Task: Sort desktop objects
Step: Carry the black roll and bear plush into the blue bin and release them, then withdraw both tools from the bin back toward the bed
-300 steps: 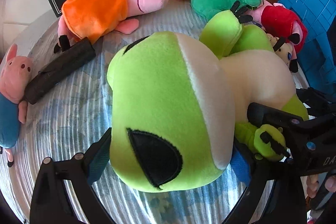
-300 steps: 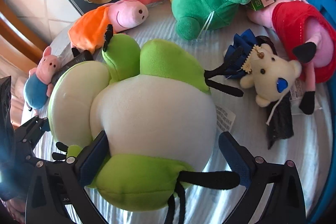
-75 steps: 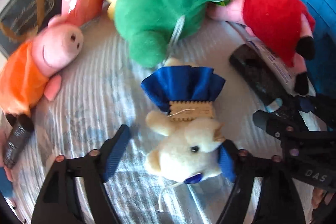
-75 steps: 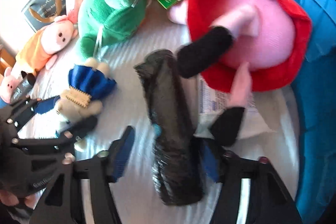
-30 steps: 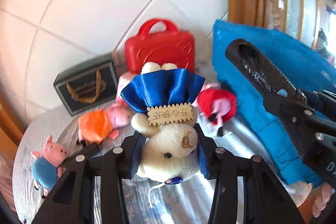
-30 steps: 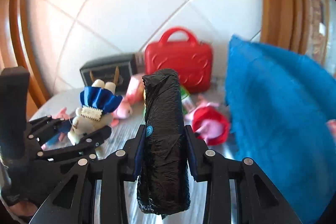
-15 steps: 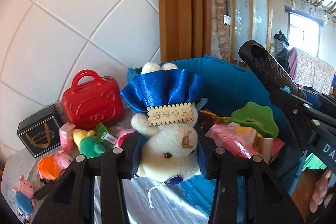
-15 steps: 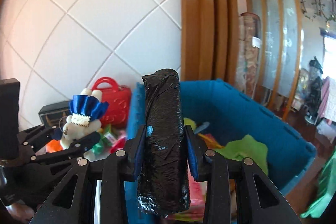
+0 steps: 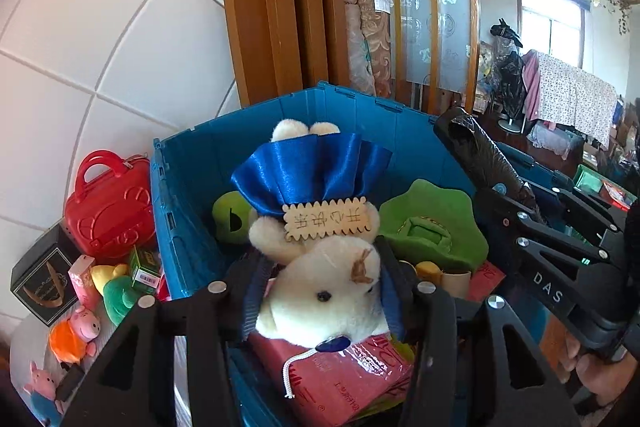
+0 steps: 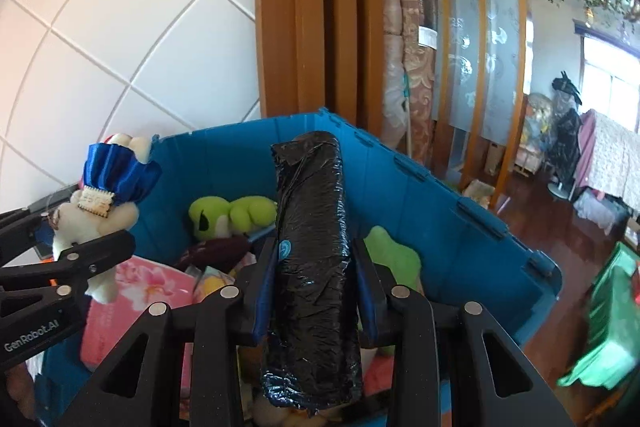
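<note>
A ribbed blue plastic crate point(image 9: 192, 187) with hinged lid flaps along its rim sits against a white tiled wall point(image 9: 100, 39) and a wooden screen frame point(image 9: 276, 7), already part filled with soft toys — a lime-green plush frog point(image 10: 224, 213), a scalloped green felt piece point(image 9: 432, 223) and glossy pink packets point(image 9: 344, 383). Over its open top the right gripper point(image 10: 316, 279) is clamped on a roll of crinkled black plastic film point(image 10: 312, 267), which stands upright between the blue pads. The left gripper point(image 9: 320, 291) has a fuzzy cream bear point(image 9: 324, 291) in a pleated blue satin skirt between its jaws; these have just been opening, though the pads seem still to touch the toy's head. The bear hangs inverted above the packets, inside the crate's near wall. Outside that wall, on the crowded tabletop, lie a moulded red case point(image 9: 108, 207), a black gift bag point(image 9: 40, 279) and small plush pigs point(image 9: 76, 335). Room remains free above the crate.
</note>
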Demonstrator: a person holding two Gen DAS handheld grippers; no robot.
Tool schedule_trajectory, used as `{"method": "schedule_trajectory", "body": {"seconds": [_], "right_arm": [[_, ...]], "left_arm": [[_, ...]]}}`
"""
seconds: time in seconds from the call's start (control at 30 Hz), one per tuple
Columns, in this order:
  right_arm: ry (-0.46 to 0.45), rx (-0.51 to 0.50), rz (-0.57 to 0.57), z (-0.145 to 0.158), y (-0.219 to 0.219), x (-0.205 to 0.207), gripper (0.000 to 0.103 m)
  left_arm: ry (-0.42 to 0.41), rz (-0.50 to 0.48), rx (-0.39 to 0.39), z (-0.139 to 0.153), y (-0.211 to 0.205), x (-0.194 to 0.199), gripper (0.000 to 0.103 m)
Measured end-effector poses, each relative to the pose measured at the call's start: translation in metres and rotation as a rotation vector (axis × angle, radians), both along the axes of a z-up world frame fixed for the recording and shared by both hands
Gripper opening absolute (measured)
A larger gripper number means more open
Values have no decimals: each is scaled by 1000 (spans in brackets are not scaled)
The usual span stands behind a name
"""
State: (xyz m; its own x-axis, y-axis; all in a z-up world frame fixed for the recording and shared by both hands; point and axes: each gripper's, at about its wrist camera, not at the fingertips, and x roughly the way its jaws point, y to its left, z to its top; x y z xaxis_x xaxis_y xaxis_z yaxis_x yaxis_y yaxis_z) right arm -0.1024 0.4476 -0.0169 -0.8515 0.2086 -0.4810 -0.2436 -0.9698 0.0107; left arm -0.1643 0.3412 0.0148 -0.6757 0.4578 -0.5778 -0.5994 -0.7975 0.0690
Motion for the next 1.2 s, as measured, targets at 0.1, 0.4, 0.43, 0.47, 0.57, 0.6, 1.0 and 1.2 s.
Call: {"method": "schedule_trajectory", "body": {"seconds": [0.1,0.4,0.43,0.47,0.57,0.6,1.0,1.2], "right_arm": [[-12,5,-35,-2,12,-5,36],[52,55,-70,7,17,3,103],[54,54,-68,8,16,5,103],[54,52,-67,9,15,7,103],[53,50,-66,12,11,14,103],[54,48,-66,13,9,16,103],[109,62,83,35,-78,37,103],[124,77,206,41,-141,37,103]], "left_arm": [[5,-20,5,-1,-1,2,80],[21,-18,63,0,-16,12,96],[20,-16,65,-1,-18,14,96],[22,-13,64,-1,-21,16,96],[24,5,66,-2,-33,21,97],[22,9,68,-2,-38,23,97],[-14,142,72,-16,-138,36,97],[-37,273,88,-26,-221,35,97]]}}
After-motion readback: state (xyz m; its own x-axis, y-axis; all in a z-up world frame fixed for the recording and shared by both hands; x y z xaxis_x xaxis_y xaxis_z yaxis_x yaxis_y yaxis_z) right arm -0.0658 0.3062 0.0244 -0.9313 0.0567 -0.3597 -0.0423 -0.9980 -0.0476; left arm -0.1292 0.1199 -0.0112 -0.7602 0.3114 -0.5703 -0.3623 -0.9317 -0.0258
